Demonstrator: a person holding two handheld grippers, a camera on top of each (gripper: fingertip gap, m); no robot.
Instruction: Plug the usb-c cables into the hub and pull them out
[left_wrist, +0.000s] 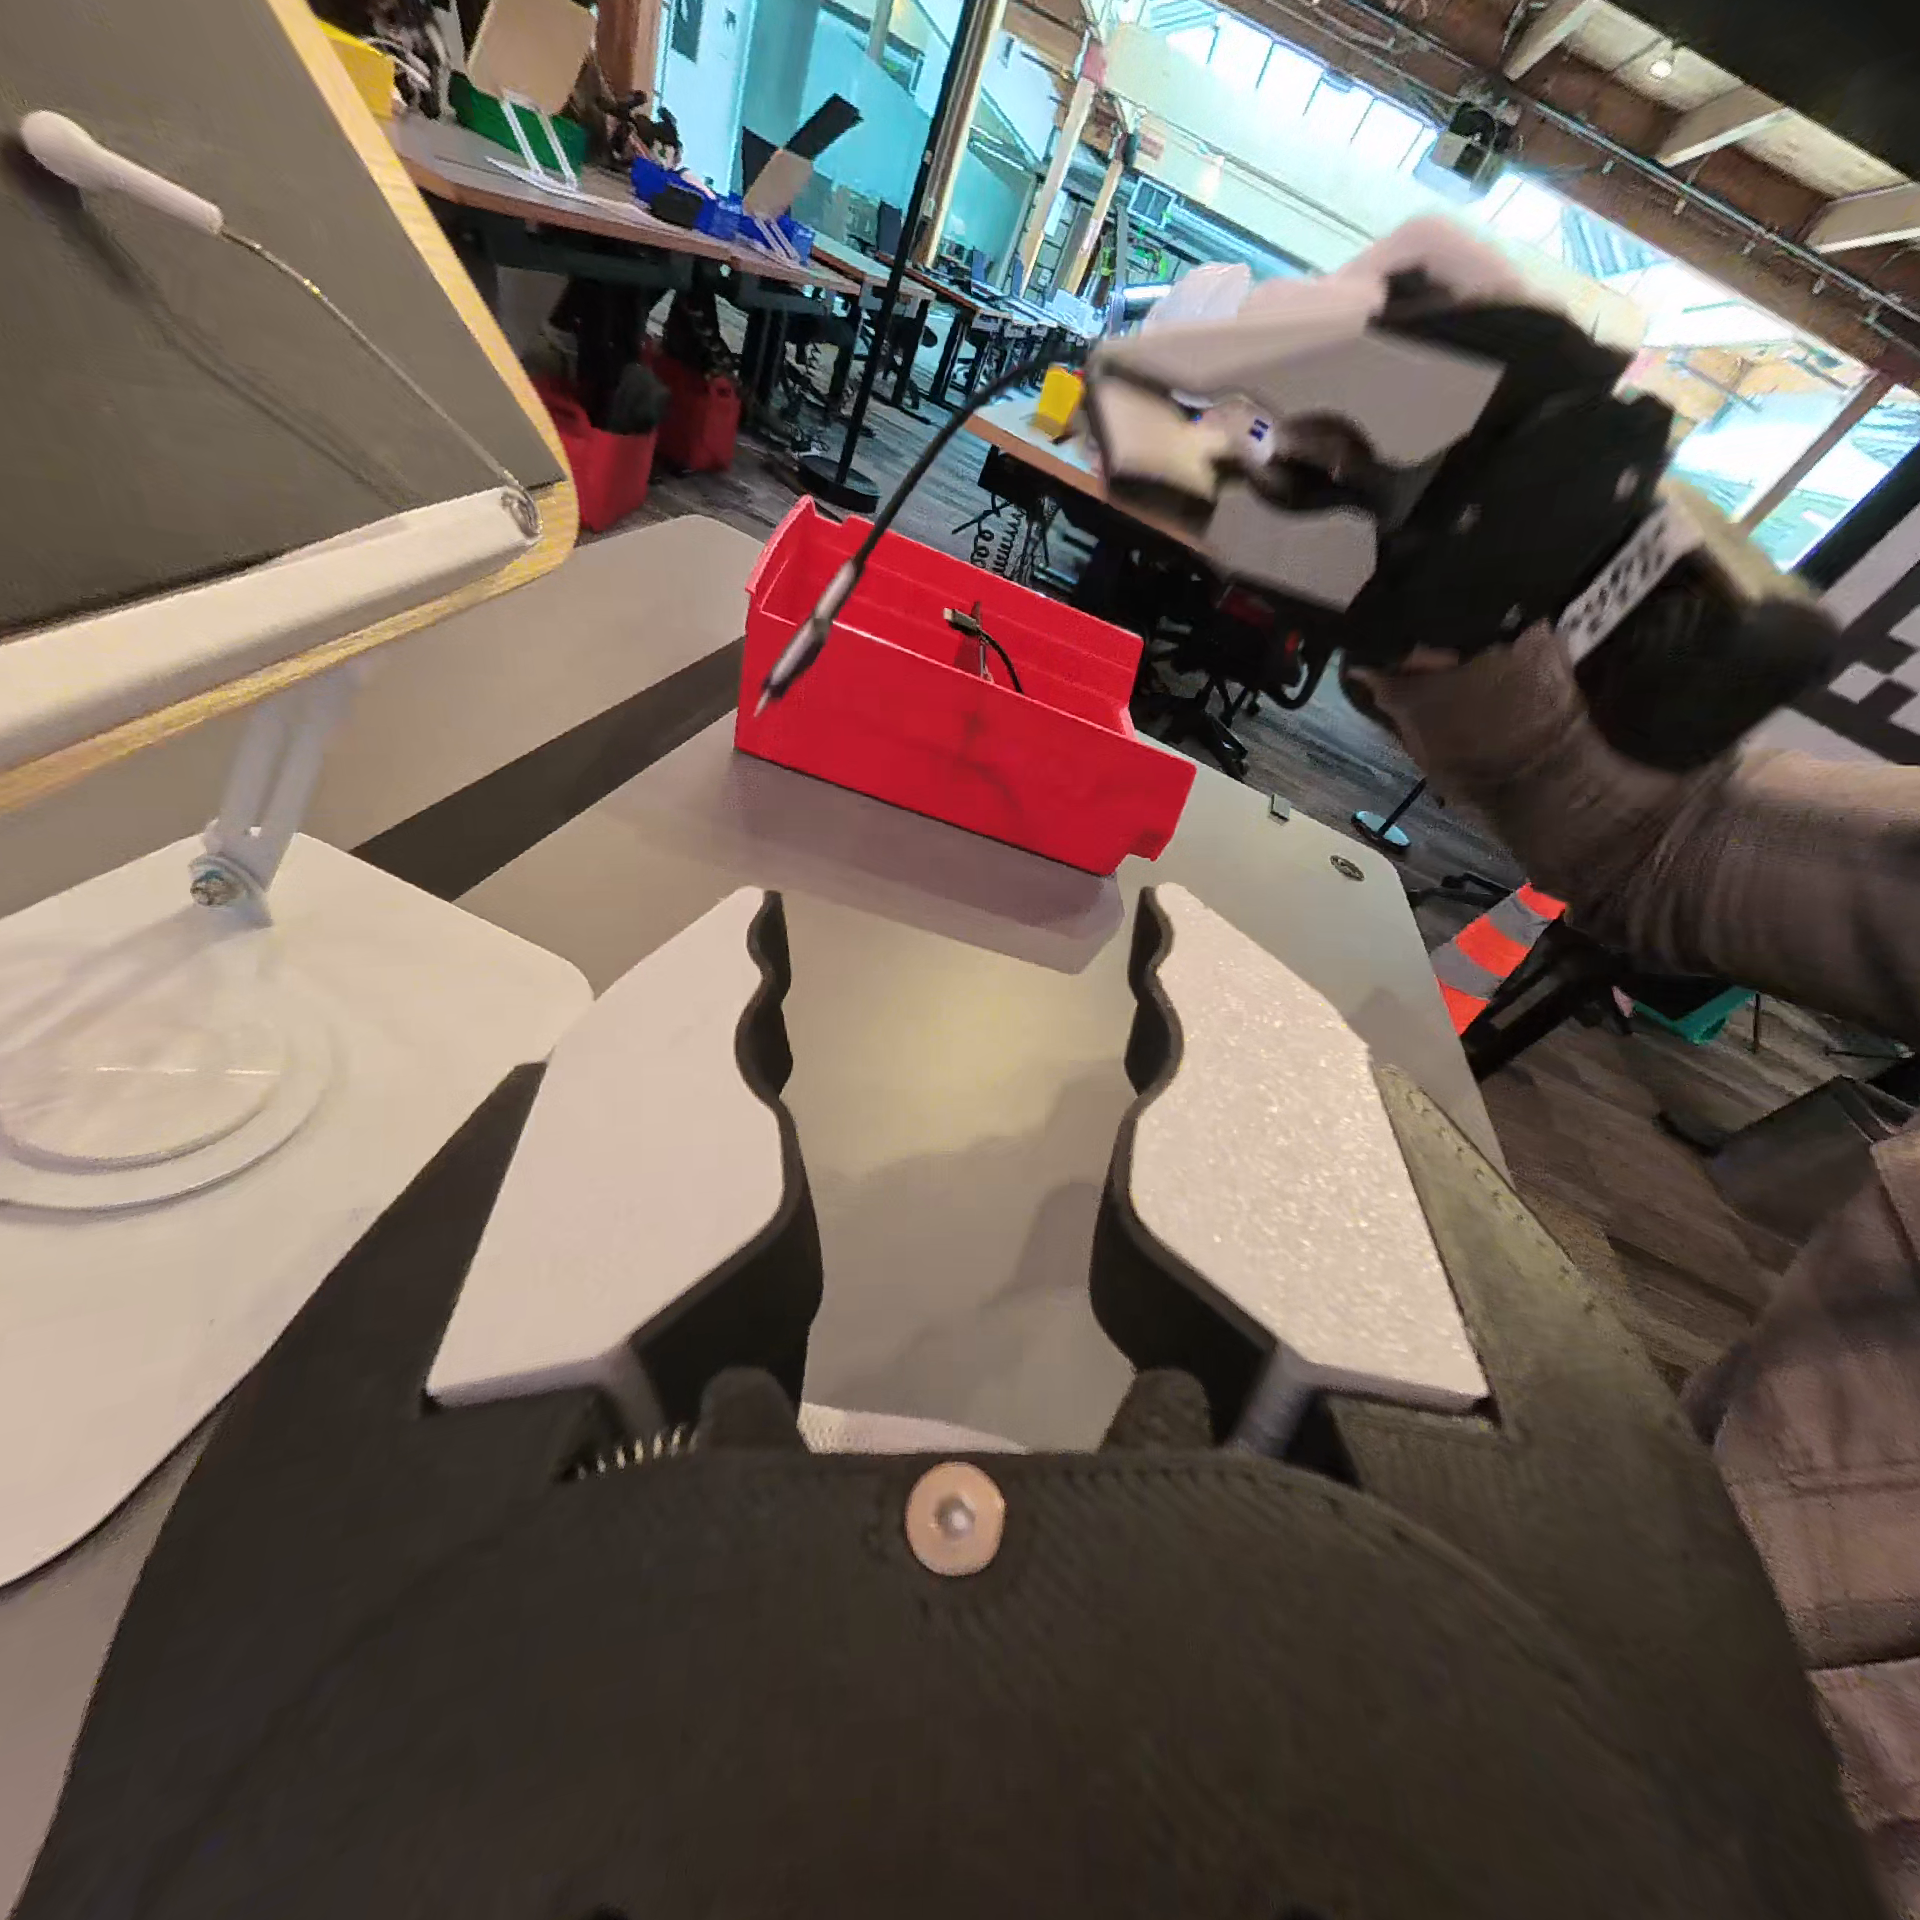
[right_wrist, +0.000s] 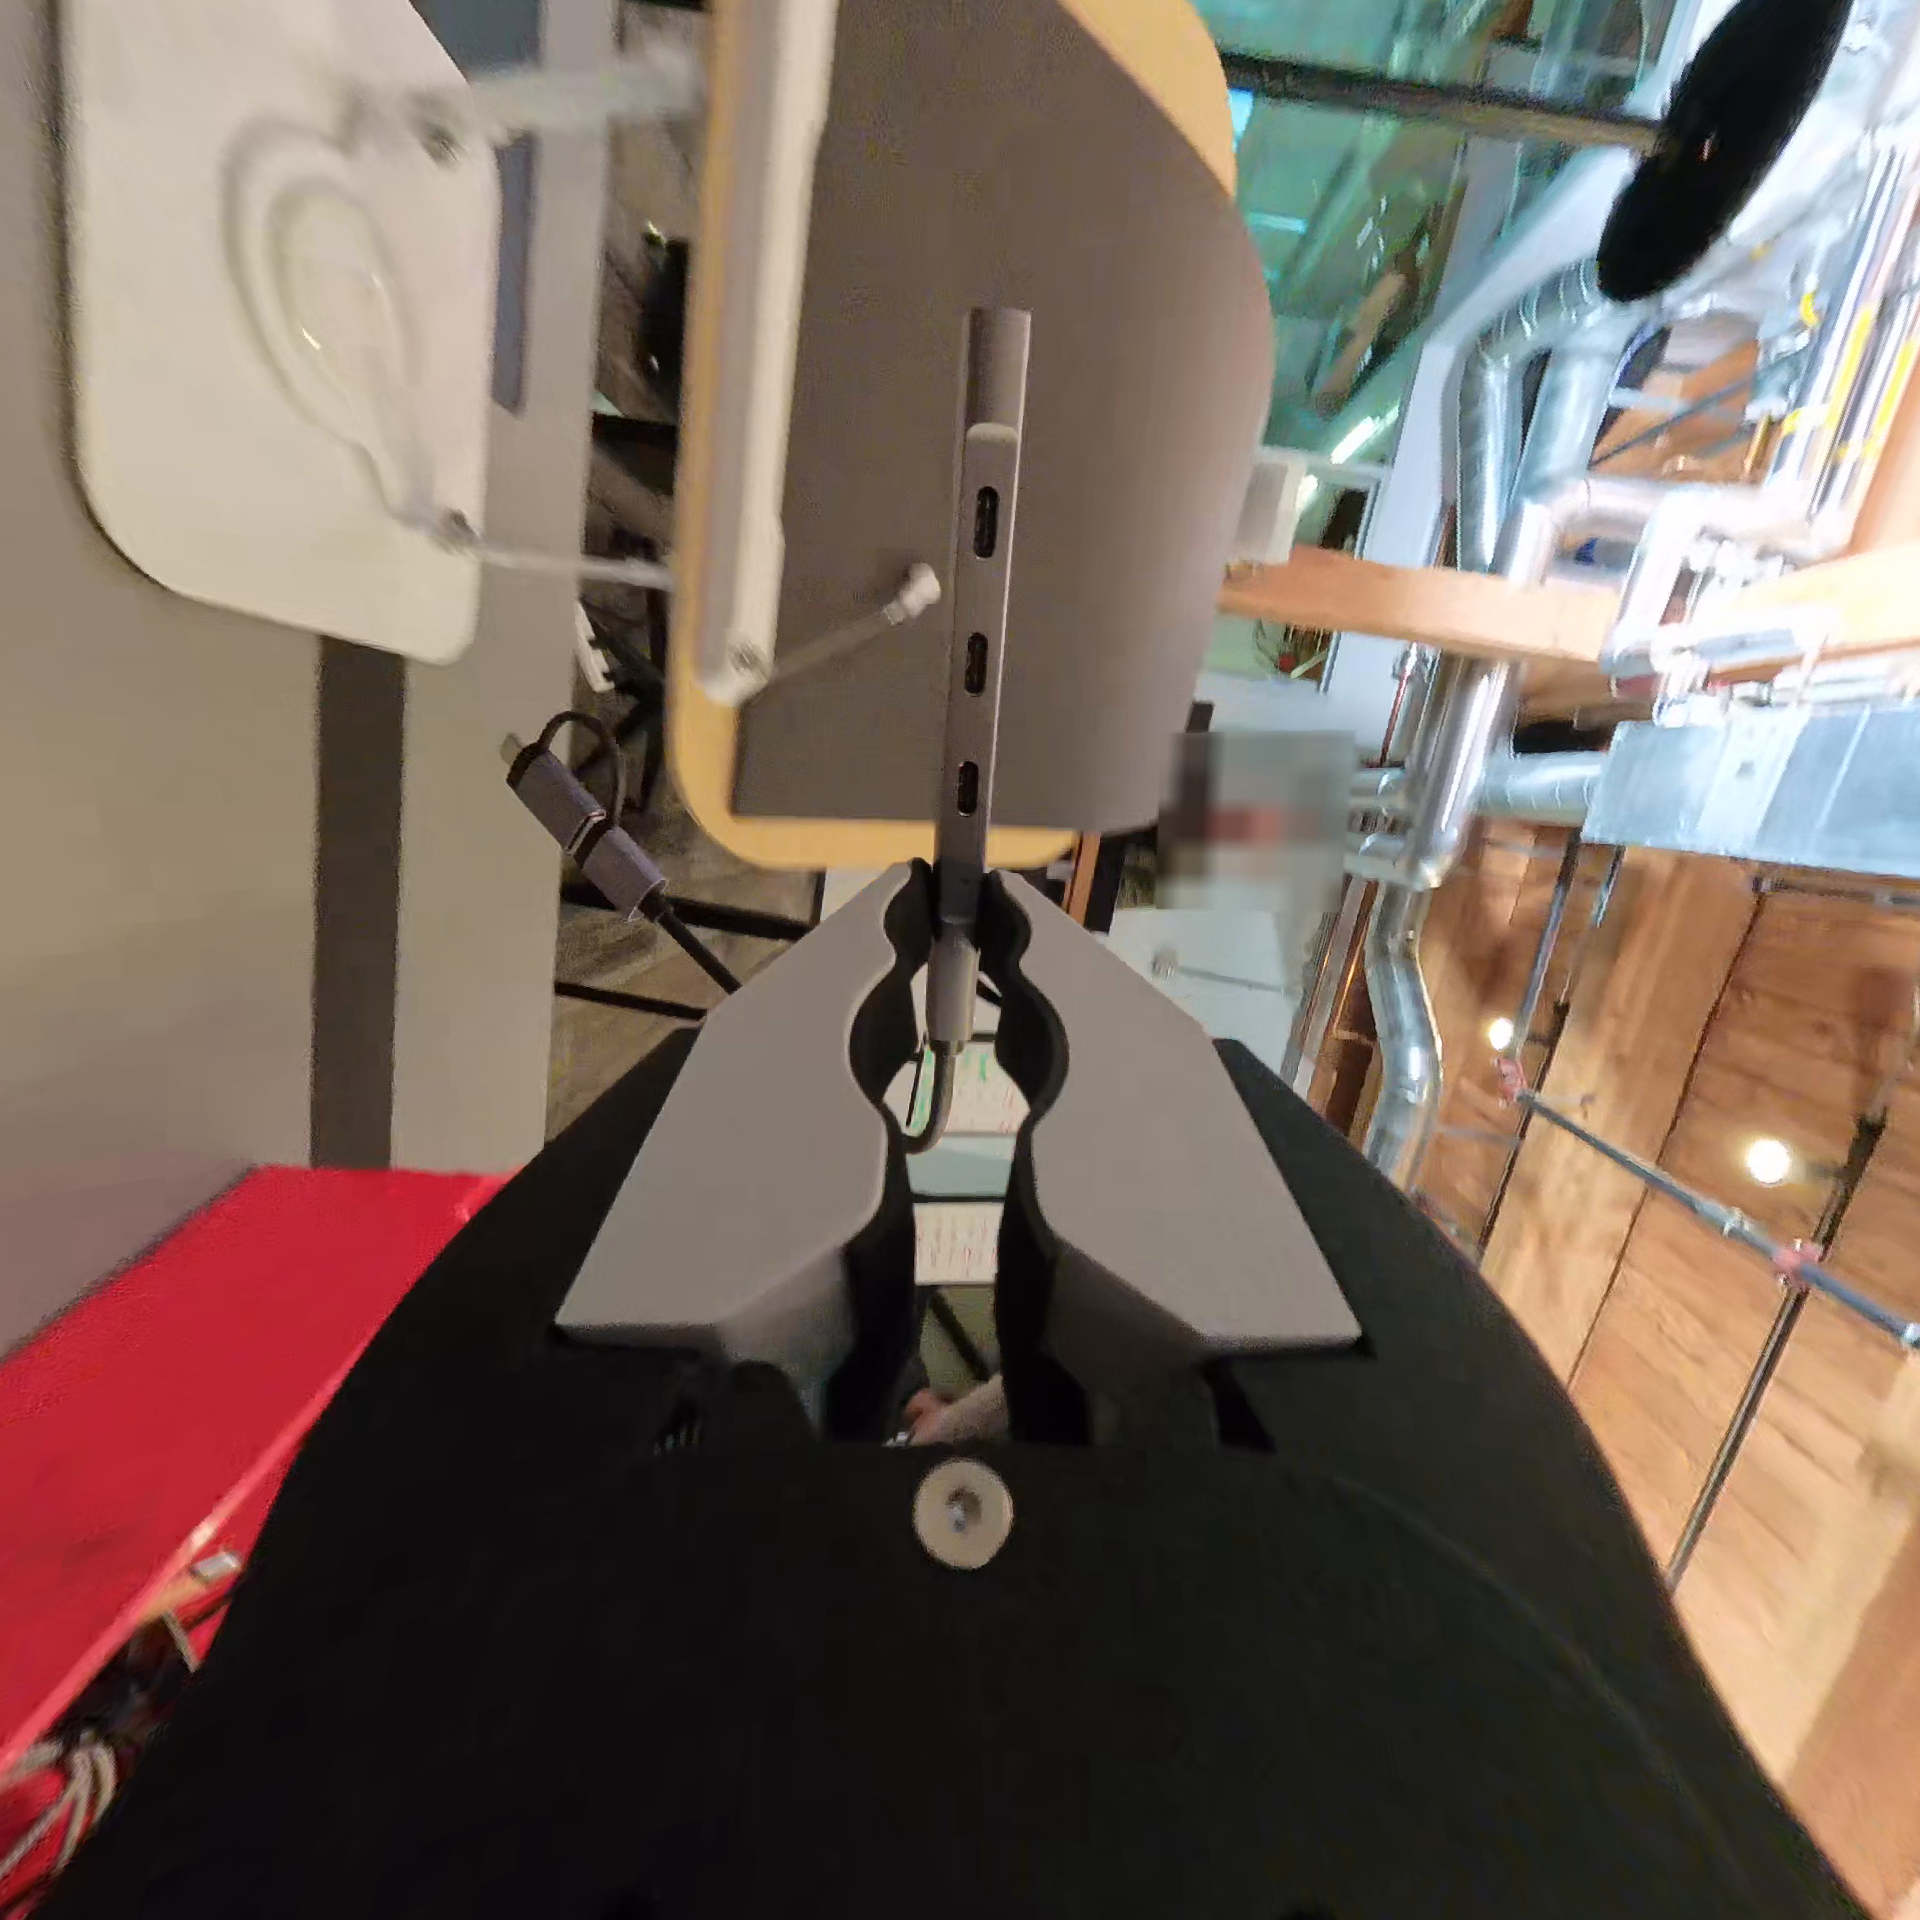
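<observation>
I'm working over the grey table (left_wrist: 956, 1143), with the red bin (left_wrist: 935, 707) as my landmark. The tilted board stand (left_wrist: 208, 343) with its white base is sitting left of the bin and nearer to me. The bin itself is resting at the far end of the table, and a thin dark cable (left_wrist: 992, 665) is lying inside it.

My right tool (right_wrist: 961, 883) is hovering above and right of the bin in the left wrist view, turned sideways. It's clamping the grey hub (right_wrist: 982, 644) by its cable end, jaws narrow around it. The hub is sticking straight out past the fingertips, three oval ports on its edge all unplugged, the board stand behind it.

The hub's own black lead (left_wrist: 904, 499) is dangling from that tool down over the bin's left end, plug (left_wrist: 795, 649) hanging free, touching nothing I can make out.

My left tool (left_wrist: 956, 935) is sitting wide apart, holding nothing, fingers pointing at the bin from the near side, just above the table.
</observation>
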